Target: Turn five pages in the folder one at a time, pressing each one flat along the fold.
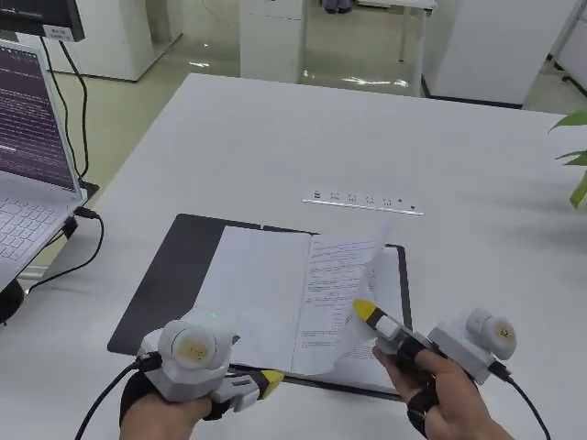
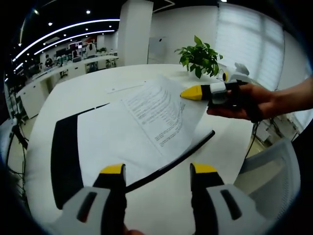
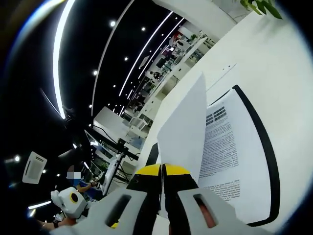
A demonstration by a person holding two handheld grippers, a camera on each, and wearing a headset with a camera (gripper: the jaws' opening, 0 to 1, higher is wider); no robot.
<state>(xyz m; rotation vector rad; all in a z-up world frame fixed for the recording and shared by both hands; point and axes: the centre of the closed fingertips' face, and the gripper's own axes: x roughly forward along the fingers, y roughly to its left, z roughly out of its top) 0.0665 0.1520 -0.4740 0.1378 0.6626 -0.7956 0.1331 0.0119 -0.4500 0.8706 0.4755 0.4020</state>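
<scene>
**Page turn in hand: sheet pinched and lifted, not yet laid over**

White table (image 1: 275,128), with the black folder (image 1: 170,270) lying open at its near edge in front of the person. The left half is a flat white sheet and the right half is printed text.

The page (image 1: 371,275) stands up off the right half, curling toward the fold. My read is that this is the carry-over part of one turn. How many of the five are done can't be judged from here.

The right gripper (image 1: 364,310) has its jaws clenched on the page's near edge. The right gripper view shows the sheet rising from between the closed yellow tips. The hand sits low at the folder's near right, tips aimed left and away.

The left gripper (image 2: 156,171) has its jaws spread with nothing between them. It hovers just above the folder's near edge on the left half, tips pointing right.

Next, probably: sweep the page left over the fold, let go, then press it flat along the fold. Go slowly, because the thin sheet may crease or slip.
</scene>
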